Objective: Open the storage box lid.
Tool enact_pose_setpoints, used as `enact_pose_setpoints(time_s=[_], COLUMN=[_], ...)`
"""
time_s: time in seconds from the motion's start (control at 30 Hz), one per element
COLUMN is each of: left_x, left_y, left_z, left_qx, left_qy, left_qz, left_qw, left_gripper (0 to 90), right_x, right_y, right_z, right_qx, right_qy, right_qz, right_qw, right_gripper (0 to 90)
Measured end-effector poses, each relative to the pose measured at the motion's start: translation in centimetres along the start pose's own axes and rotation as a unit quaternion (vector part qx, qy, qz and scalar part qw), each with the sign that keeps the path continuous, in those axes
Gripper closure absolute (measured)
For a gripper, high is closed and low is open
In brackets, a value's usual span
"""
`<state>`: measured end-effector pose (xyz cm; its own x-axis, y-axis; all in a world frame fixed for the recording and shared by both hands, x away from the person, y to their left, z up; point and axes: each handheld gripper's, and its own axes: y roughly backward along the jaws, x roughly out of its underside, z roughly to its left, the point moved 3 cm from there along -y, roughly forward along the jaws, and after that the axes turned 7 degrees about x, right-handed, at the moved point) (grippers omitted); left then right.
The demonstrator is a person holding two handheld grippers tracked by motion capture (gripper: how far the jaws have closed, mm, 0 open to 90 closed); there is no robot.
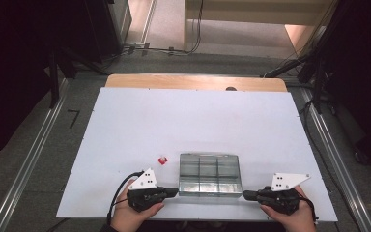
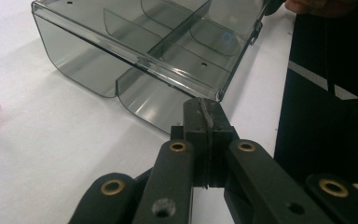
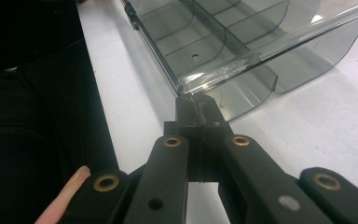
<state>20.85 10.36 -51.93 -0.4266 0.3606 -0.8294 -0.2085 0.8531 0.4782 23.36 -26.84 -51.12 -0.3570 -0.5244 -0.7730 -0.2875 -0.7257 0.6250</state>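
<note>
High view, closed claws point(image 1: 174, 192) point(image 1: 247, 194) flanking clear box point(image 1: 209, 175)

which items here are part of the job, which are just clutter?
In the job:
- clear divided box, near the table's front edge
- left gripper, jaws shut, tips at the box's near left corner
- right gripper, jaws shut, tips at its near right corner

Lying about:
- small red piece, left of the box, apart from it
- white table
</note>
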Motion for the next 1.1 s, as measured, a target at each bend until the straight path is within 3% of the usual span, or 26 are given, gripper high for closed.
enact_pose_setpoints(time_s=[0.67, 0.77, 0.8, 0.9, 1.1], left_x=[0.2, 0.0, -0.1, -0.2, -0.2], left_y=[0.0, 0.0, -0.3, -1.2, -0.7], left_z=[0.2, 0.1, 0.0, -0.7, -0.7], left_qx=[0.01, 0.049, 0.051, 0.033, 0.031], left_qy=[0.002, 0.008, 0.006, -0.015, -0.021], left_qz=[-0.01, -0.037, -0.029, 0.0, -0.013], left_qw=[0.9999, 0.9981, 0.9983, 0.9993, 0.9992], left_gripper=[90.0, 90.0, 90.0, 90.0, 90.0], right_x=[-0.1, -0.1, -0.2, -0.3, -0.5], right_y=[0.0, -0.1, -0.1, -0.3, -0.2], right_z=[0.1, 0.2, 0.2, 0.4, 0.5], right_qx=[0.011, 0.014, 0.014, 0.016, 0.009], right_qy=[0.006, 0.006, 0.006, 0.013, 0.013], right_qz=[0.003, 0.002, 0.001, 0.002, -0.008], right_qw=[0.9999, 0.9999, 0.9999, 0.9998, 0.9998], right_gripper=[88.3, 88.3, 88.3, 88.3, 88.3])
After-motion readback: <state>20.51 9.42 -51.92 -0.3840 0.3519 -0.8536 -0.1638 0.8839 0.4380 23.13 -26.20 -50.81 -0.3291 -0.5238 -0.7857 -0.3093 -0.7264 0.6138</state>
